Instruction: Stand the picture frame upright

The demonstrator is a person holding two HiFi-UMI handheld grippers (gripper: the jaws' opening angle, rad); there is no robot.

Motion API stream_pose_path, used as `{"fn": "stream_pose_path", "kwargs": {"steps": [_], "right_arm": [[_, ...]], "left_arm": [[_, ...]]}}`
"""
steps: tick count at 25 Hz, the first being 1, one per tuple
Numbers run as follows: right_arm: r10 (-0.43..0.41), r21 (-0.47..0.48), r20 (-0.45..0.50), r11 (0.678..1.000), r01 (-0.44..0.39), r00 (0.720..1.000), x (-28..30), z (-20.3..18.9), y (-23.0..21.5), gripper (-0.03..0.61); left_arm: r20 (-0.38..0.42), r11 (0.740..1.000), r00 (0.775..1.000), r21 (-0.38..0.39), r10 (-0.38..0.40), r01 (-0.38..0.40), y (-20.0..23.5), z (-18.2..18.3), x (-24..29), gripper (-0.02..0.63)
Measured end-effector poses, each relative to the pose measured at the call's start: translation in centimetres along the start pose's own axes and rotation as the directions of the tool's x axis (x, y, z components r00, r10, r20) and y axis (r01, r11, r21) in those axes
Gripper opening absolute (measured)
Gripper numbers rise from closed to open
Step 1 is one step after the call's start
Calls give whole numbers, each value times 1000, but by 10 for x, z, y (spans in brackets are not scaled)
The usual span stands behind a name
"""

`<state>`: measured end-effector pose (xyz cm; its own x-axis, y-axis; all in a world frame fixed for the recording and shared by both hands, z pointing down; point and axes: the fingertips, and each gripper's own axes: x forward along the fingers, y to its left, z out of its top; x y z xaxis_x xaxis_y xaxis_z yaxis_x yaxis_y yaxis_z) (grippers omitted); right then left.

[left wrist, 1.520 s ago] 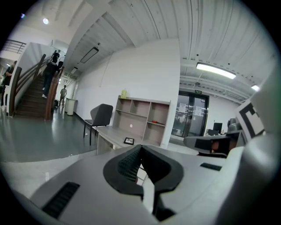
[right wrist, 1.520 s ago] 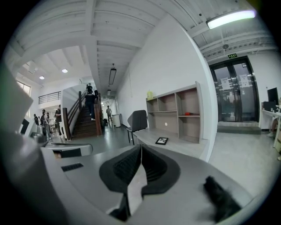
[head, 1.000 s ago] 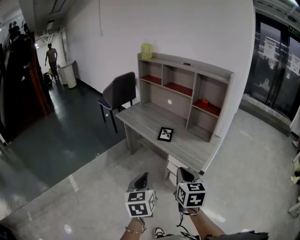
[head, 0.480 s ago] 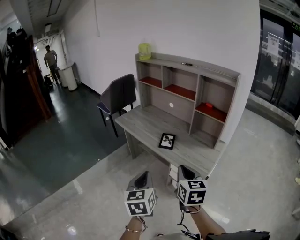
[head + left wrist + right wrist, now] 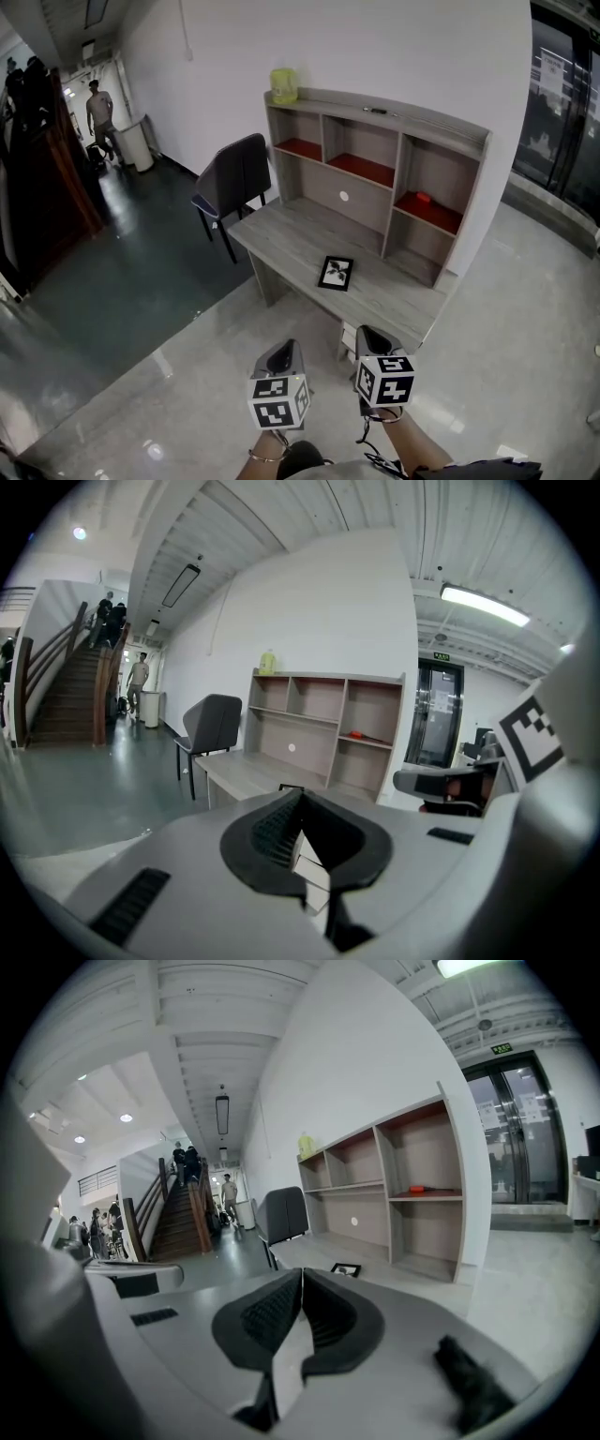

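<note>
On the one desk (image 5: 291, 230), a single picture frame (image 5: 335, 273) lay flat near its front edge. You held two grippers well apart from it, the left gripper (image 5: 284, 352) and right gripper (image 5: 368, 337) each with jaws pressed together, gripping nothing.

We note a white wall (image 5: 375, 47) behind a grey wooden desk (image 5: 286, 234) that carries a shelf unit (image 5: 323, 192) with red shelf boards (image 5: 373, 170). A yellow-green container (image 5: 283, 84) stands on the unit's top left corner. A dark chair (image 5: 239, 173) sits at the desk's left end. The pale floor (image 5: 187, 375) near us is glossy; the corridor has dark flooring (image 5: 122, 253). Glass doors (image 5: 562, 103) close the right side. A staircase (image 5: 66, 696) rises at far left, with a white bin (image 5: 142, 143) down the corridor. A ceiling strip light (image 5: 485, 605) is lit.
</note>
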<state>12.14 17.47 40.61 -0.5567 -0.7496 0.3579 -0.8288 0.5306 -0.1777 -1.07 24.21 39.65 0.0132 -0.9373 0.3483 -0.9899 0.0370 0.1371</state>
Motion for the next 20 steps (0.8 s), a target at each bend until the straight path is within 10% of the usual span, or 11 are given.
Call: {"fn": "stream_pose_path", "kwargs": {"steps": [20], "right_arm": [[-129,33,35,991,128,991,84,37,-33,32]], "left_arm": [[12,992,994,59,-108,107,31,41,107,9]]}}
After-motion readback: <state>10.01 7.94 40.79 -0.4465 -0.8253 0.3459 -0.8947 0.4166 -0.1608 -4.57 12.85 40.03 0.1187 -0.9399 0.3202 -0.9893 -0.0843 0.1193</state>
